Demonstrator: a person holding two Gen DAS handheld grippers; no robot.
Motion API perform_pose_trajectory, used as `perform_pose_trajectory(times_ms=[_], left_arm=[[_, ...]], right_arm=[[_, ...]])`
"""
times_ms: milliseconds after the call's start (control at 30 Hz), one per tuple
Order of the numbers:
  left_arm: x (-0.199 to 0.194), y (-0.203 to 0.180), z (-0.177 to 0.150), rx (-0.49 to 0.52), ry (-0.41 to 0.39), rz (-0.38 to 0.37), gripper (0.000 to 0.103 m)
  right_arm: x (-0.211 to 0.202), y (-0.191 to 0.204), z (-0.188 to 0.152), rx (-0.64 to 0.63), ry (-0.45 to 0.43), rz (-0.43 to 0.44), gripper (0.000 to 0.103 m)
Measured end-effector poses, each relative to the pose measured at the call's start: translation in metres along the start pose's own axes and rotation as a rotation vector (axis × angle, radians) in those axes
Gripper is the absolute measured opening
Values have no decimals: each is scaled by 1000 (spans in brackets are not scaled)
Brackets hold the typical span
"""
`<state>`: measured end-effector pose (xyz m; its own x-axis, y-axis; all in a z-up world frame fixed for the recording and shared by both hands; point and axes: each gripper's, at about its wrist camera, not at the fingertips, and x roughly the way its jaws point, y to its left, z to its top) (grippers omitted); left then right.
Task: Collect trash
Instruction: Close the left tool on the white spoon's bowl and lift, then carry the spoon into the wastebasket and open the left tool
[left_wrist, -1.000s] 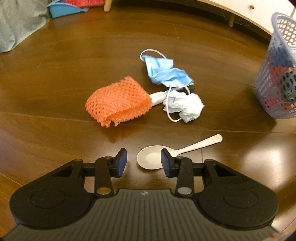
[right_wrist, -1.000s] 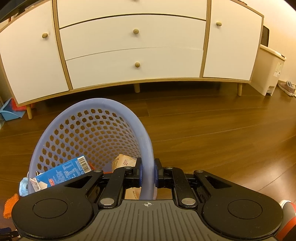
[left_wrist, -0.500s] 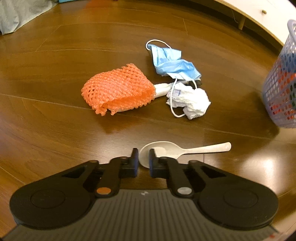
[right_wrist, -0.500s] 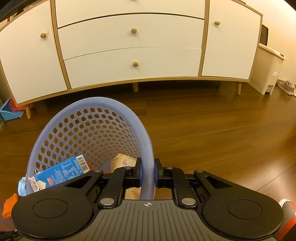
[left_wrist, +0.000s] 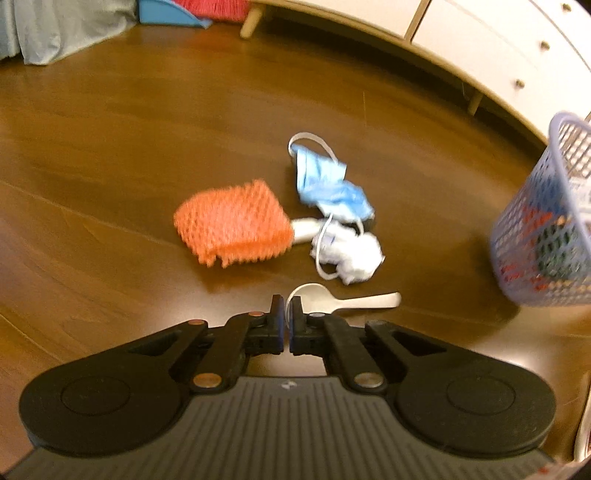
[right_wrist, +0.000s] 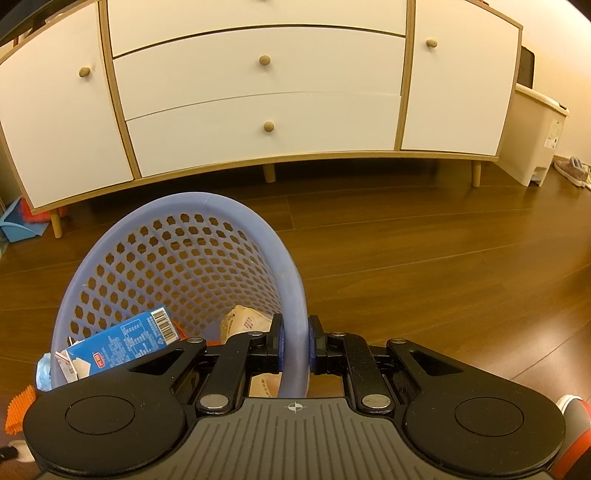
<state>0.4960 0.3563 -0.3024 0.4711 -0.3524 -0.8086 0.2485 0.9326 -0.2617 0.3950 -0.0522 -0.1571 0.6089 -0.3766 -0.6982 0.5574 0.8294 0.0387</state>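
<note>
Wood floor (left_wrist: 147, 122), white sideboard (right_wrist: 258, 96); left claw (left_wrist: 284, 308) pinching spoon (left_wrist: 343, 301), right claw (right_wrist: 294, 332) clamping basket (right_wrist: 207, 201) rim.

Open dark wooden floor (left_wrist: 147, 122) left and beyond the litter. Orange foam net (left_wrist: 232, 223), blue face mask (left_wrist: 328, 184), crumpled white tissue (left_wrist: 354, 254) crowd together ahead; perforated lavender plastic basket (left_wrist: 546, 236) blocks right.

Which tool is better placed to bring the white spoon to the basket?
Left: the left tool is shut on the spoon. The right tool clamps the basket rim.
</note>
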Motion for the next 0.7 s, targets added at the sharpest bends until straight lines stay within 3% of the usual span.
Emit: perform_pose_trajectory(times_ms=[367,700], left_arm=[[-50,-27,43,13,-144,-95,0],[-91,-76,93,75,-285,-234,0]], right_arm=[[0,1,0,6,1,1,8],[0,0,1,5,-1,7,8]])
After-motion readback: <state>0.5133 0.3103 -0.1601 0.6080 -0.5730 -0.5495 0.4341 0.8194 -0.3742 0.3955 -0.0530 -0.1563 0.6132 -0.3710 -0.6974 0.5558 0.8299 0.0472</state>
